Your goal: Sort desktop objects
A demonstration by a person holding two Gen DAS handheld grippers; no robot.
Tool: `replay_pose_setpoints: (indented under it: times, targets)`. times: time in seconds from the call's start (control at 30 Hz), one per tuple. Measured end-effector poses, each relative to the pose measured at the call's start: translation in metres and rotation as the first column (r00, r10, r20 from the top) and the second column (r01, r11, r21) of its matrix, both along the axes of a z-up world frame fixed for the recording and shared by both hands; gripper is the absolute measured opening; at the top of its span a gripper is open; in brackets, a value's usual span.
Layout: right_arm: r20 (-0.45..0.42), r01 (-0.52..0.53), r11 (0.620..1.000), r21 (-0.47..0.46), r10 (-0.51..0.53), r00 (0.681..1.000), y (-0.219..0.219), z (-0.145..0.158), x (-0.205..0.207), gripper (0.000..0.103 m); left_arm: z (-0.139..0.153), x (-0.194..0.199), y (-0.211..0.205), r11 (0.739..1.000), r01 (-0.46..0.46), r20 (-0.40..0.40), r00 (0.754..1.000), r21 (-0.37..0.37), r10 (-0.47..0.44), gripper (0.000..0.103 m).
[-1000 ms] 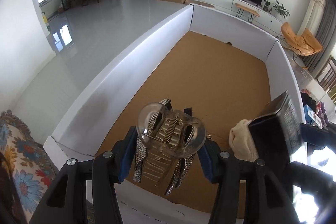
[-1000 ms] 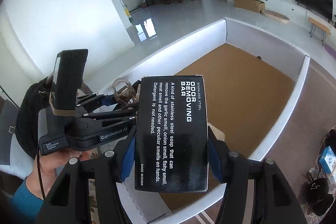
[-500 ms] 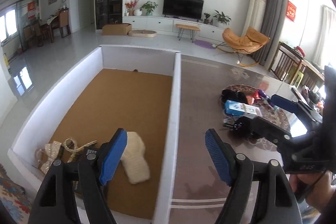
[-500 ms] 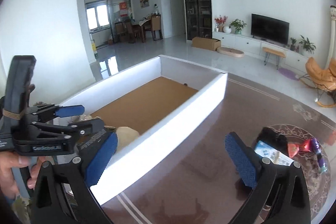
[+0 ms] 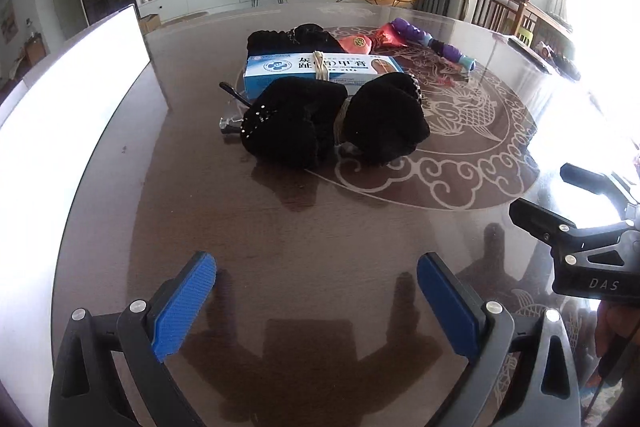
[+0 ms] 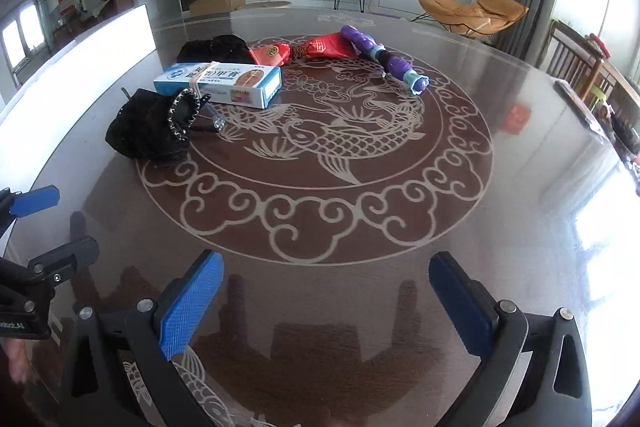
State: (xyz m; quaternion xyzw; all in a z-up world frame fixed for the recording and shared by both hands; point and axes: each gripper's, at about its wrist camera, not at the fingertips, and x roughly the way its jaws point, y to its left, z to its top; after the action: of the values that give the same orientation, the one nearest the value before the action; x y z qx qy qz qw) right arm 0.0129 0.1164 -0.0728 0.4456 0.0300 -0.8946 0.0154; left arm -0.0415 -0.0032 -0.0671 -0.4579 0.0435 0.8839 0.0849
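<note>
My left gripper (image 5: 316, 287) is open and empty above the dark glossy table. My right gripper (image 6: 326, 291) is open and empty too. Ahead lie a black velvet bow hair clip (image 5: 336, 119), also in the right wrist view (image 6: 154, 125), and a blue and white box (image 5: 320, 69) with a rubber band, also in the right wrist view (image 6: 218, 85). Behind them are a black pouch (image 5: 292, 37), red packets (image 6: 320, 47) and a purple folded umbrella (image 6: 384, 59). The white box wall (image 5: 68, 95) stands at the left.
The table carries a fish and cloud pattern (image 6: 320, 147). The right gripper's body (image 5: 580, 247) shows at the right of the left wrist view. The left gripper's body (image 6: 36, 267) shows at the left of the right wrist view. Chairs stand at the far right.
Both grippers let go of the hair clip and the black box in the white box, opened, and swung right to face the pile on the table.
</note>
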Motion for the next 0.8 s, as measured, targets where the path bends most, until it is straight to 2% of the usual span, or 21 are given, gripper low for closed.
replay_pose_setpoints:
  times: [0.27, 0.47, 0.8]
  targets:
    - [0.0, 0.03, 0.999, 0.034, -0.03, 1.0, 0.0, -0.012, -0.008, 0.103, 0.001, -0.007, 0.001, 1.0, -0.004, -0.003, 1.0, -0.009, 0.004, 0.103]
    - [0.026, 0.036, 0.999, -0.028, -0.035, 0.999, 0.008, -0.016, -0.012, 0.103, 0.004, -0.007, 0.001, 1.0, -0.005, -0.003, 1.0, -0.009, 0.005, 0.103]
    - [0.025, 0.036, 0.999, -0.024, -0.035, 0.999, 0.006, -0.016, -0.012, 0.103, 0.005, -0.006, 0.001, 1.0, -0.006, -0.003, 1.0, -0.008, 0.005, 0.103]
